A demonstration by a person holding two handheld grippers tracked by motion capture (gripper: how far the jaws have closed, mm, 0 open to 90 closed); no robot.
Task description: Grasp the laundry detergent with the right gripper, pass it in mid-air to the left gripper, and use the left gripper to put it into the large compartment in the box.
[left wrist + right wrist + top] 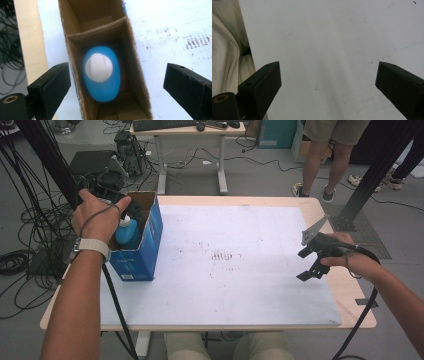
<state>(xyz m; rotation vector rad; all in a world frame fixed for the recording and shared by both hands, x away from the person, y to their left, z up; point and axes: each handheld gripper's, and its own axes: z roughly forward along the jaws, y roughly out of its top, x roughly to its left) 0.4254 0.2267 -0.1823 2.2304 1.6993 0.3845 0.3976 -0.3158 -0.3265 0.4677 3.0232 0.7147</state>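
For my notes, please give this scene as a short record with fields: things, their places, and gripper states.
item: blue bottle with white cap, standing upright
container: blue cardboard box, open top, left part of the table
left gripper: open, above the bottle, not touching it
right gripper: open, holds nothing, over the white board

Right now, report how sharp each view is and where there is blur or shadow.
High view: evenly lit, fairly sharp, soft shadows by the blue box. Left gripper view: the blue bottle in the box is blurred, its white cap fuzzy, and the box interior is shadowed. Right gripper view: white table sheet streaky and soft.
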